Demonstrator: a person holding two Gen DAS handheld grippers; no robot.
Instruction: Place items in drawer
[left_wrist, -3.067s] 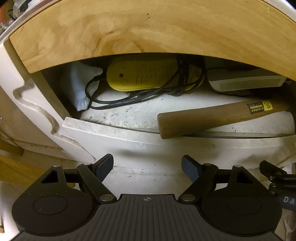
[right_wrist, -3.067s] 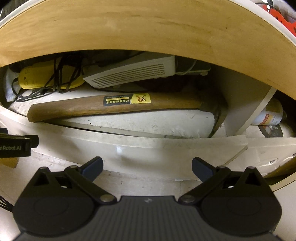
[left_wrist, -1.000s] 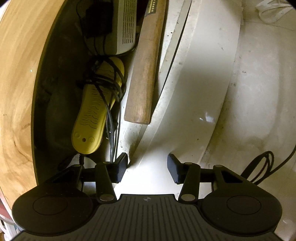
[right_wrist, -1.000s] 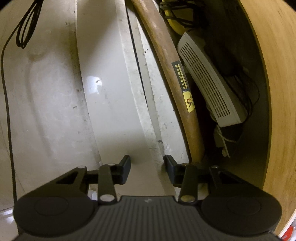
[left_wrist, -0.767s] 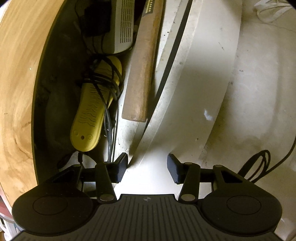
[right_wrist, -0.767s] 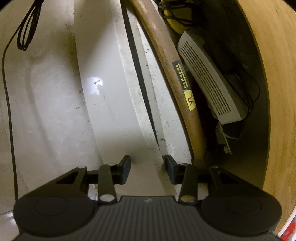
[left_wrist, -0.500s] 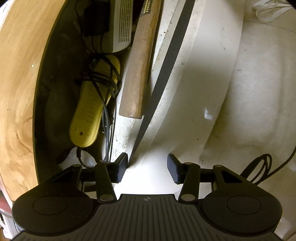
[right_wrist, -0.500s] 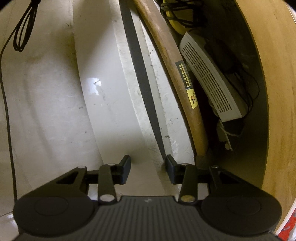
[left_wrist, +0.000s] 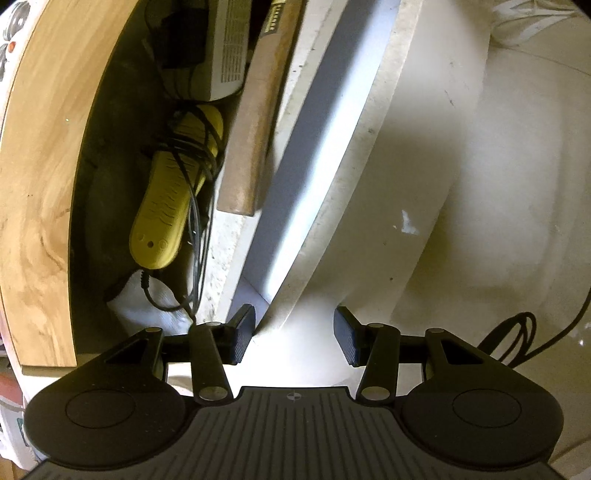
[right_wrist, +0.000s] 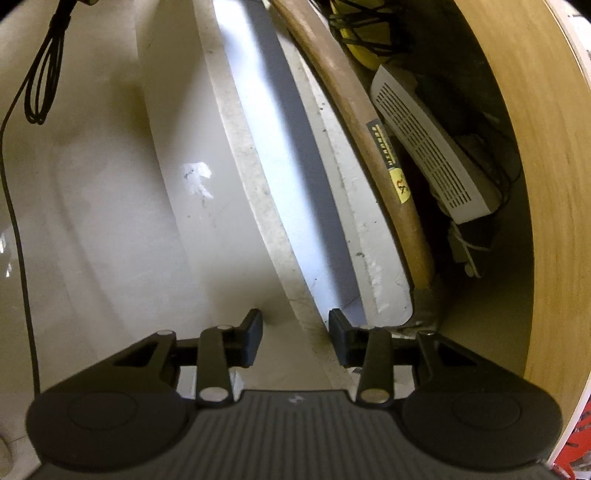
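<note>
A white drawer front panel (left_wrist: 354, 206) runs away from my left gripper (left_wrist: 293, 339), whose open jaws straddle its near edge. My right gripper (right_wrist: 293, 341) is open and straddles the same panel (right_wrist: 258, 206) at its other end. Behind the panel the drawer holds a wooden-handled hammer (left_wrist: 255, 122) (right_wrist: 373, 125), a yellow device (left_wrist: 170, 206) wrapped in black cable, and a white vented box (right_wrist: 428, 147) (left_wrist: 229, 44). A dark gap shows between the panel and the drawer's inner board (left_wrist: 295, 155).
A wooden tabletop edge (left_wrist: 40, 177) (right_wrist: 546, 184) overhangs the drawer. A black cable lies on the pale floor (left_wrist: 517, 332) (right_wrist: 40, 85). A white cloth (left_wrist: 144, 310) lies by the yellow device.
Over the last second the gap between the front panel and the drawer's inner board has widened. Three seconds ago both grippers faced the drawer head-on with wider jaws; now they are turned along the panel.
</note>
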